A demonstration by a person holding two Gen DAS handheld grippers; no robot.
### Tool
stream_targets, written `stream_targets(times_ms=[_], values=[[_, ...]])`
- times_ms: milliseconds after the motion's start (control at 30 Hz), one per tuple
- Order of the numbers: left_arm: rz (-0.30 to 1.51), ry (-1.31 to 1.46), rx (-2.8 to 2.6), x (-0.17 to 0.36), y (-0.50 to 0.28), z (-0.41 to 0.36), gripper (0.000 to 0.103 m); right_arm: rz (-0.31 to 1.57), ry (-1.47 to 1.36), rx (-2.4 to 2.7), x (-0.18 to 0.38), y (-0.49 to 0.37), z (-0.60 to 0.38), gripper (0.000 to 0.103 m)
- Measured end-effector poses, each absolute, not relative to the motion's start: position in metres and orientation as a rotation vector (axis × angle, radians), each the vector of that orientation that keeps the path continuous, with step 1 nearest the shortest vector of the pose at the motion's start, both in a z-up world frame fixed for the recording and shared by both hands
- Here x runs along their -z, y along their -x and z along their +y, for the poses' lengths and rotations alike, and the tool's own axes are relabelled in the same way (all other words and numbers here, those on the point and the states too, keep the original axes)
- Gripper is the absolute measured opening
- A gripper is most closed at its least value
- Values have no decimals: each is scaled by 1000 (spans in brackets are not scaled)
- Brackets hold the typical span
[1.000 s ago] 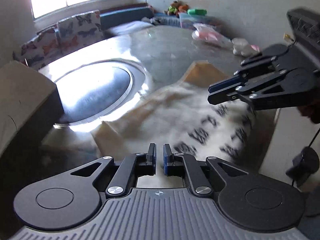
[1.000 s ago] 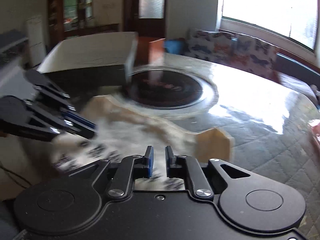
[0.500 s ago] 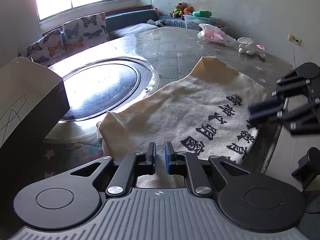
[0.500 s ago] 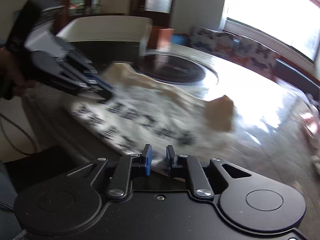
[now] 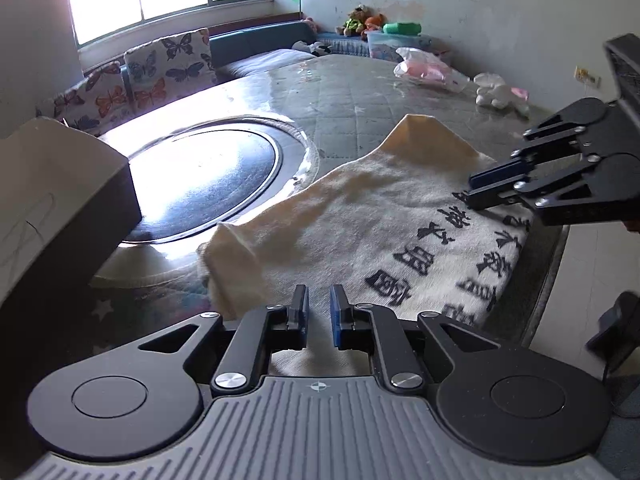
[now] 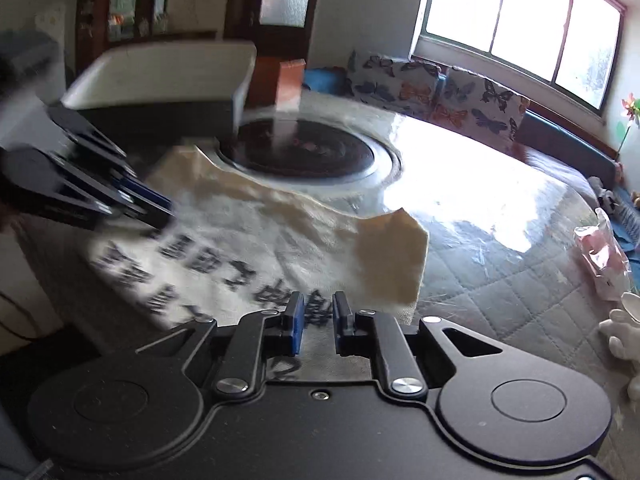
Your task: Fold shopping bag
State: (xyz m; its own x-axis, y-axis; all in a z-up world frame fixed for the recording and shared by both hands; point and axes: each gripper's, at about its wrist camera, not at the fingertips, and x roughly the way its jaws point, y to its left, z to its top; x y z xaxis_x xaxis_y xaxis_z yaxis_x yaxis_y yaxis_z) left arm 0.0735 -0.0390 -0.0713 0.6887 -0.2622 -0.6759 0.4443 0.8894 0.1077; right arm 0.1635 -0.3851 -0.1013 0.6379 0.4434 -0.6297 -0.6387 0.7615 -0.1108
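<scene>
The printed canvas shopping bag (image 5: 384,236) is spread flat on the quilted tabletop (image 5: 340,108), just beside the black turntable (image 5: 200,184). The left gripper (image 5: 319,310) and right gripper (image 6: 318,312) are each held over its near edge, narrowly parted, pinching nothing.

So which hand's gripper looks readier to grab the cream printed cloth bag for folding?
Probably left. The left gripper sits low at the near edge of the cream cloth bag, fingers slightly apart; the right gripper hovers above the black print.
</scene>
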Motion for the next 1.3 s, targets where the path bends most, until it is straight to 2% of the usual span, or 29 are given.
stream_targets(times_ms=[300, 633, 767, 1100, 1300], values=[[729, -197, 490, 73, -46, -42, 14, 637, 344, -620, 113, -165, -383, 17], [725, -180, 514, 75, -11, -34, 12, 653, 334, -630, 98, -168, -385, 17], [744, -77, 493, 73, -10, -16, 7, 650, 339, -631, 96, -165, -386, 17], [725, -81, 462, 56, -8, -24, 7, 651, 343, -639, 95, -166, -381, 17], [742, -91, 436, 71, -25, -17, 7, 648, 333, -633, 96, -165, -382, 17]])
